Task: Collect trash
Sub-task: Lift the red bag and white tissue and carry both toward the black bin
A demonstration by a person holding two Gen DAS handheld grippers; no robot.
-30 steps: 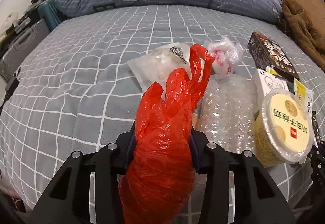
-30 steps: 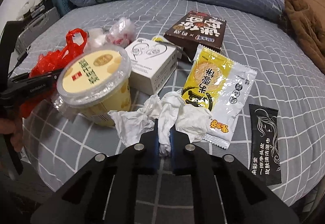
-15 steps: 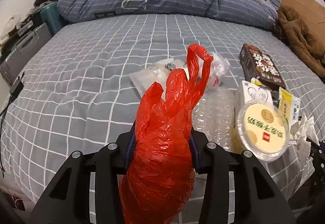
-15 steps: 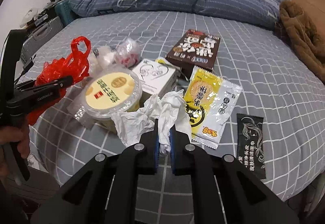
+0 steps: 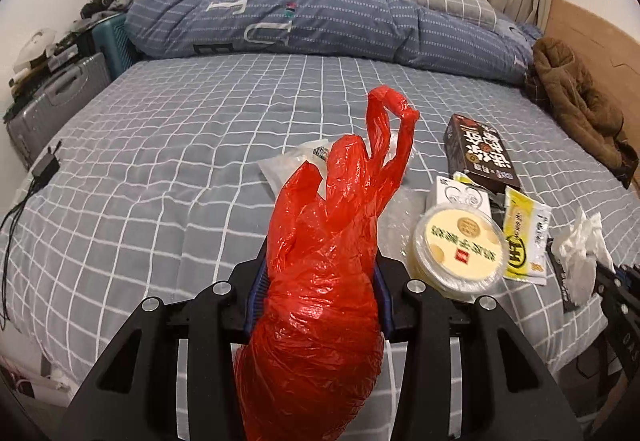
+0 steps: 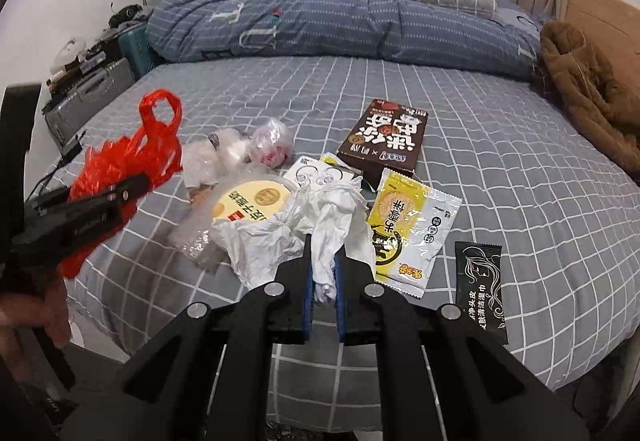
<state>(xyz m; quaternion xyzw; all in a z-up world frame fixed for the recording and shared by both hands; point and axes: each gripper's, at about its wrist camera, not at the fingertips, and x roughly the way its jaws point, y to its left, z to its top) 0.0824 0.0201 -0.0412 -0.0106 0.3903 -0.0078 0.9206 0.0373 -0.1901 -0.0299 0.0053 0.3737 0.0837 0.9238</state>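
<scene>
My left gripper [image 5: 320, 273] is shut on a red plastic bag [image 5: 324, 281], held above the bed's near edge; the bag also shows at the left of the right wrist view [image 6: 128, 161]. My right gripper [image 6: 322, 261] is shut on a crumpled white tissue [image 6: 304, 229], lifted off the bed; the tissue shows at the far right of the left wrist view [image 5: 580, 249]. On the grey checked bed [image 6: 520, 161] lie a yellow lidded cup [image 5: 458, 247], a white box [image 5: 460, 195], a dark snack box [image 6: 384, 137], a yellow snack packet [image 6: 408, 225], a black sachet [image 6: 480, 285], bubble wrap and clear bags [image 6: 224, 153].
A folded blue duvet [image 5: 320, 25] and pillow lie at the bed's far side. A brown coat [image 6: 588, 89] lies at the right edge. Suitcases [image 5: 56, 97] and clutter stand left of the bed. A black cable [image 5: 24, 201] lies on the left bed edge.
Both grippers have risen and pulled back from the bed, each keeping its hold. The tissue has lifted off the bed with the right gripper.
</scene>
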